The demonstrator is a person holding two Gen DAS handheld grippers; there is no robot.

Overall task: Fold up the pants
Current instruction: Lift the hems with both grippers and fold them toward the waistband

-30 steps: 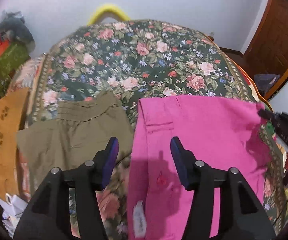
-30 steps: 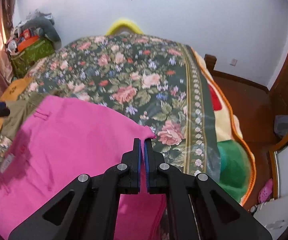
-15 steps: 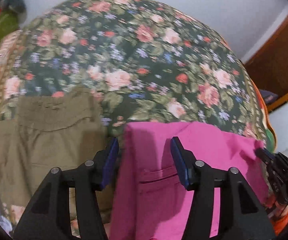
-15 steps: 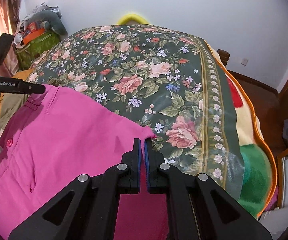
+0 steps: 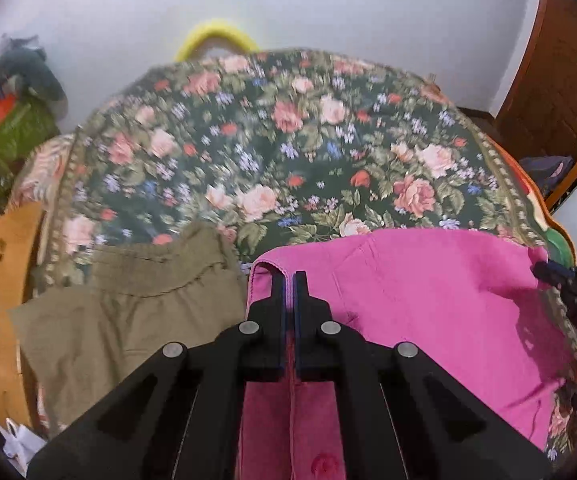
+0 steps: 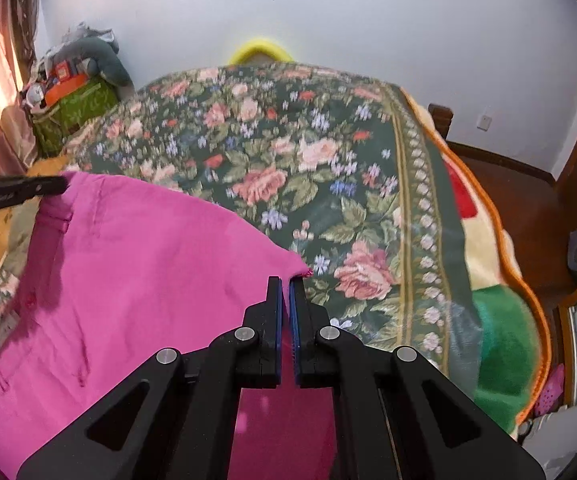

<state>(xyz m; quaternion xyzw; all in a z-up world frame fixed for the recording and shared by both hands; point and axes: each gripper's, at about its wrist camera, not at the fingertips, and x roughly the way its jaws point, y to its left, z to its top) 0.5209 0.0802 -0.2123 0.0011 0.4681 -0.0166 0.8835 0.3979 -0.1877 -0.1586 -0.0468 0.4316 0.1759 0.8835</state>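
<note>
Off to the far left of both tongs, against the wall, a green fabric bin (image 6: 74, 114) stands packed full, with an orange box (image 6: 64, 80) and a grey plush toy (image 6: 92, 56) heaped on top; what lies deeper inside is hidden. The pink pants (image 5: 428, 292) lie spread on the floral bedspread (image 5: 288, 152), directly ahead of and beneath both tools. The left gripper (image 5: 289, 280) has its jaws pressed together, only a thin slit between the blue pads, and they pinch the upper left corner of the pink pants at the waistband edge, where the cloth curls up over the tips. The right gripper (image 6: 285, 284) is likewise clamped, its pads nearly touching, and it holds the opposite corner of the pink fabric, whose frayed tip pokes out just right of the fingertips. Between the two grips the far edge of the pants runs as a lifted, slightly sagging line over the bedspread. Just left of the left gripper lies a pair of olive shorts (image 5: 128, 312), flat on the bed, its edge beside the pink cloth. Farther left sits a brown cardboard piece (image 5: 0, 292). A yellow curved object (image 5: 216, 36) shows beyond the far end of the bed.
</note>
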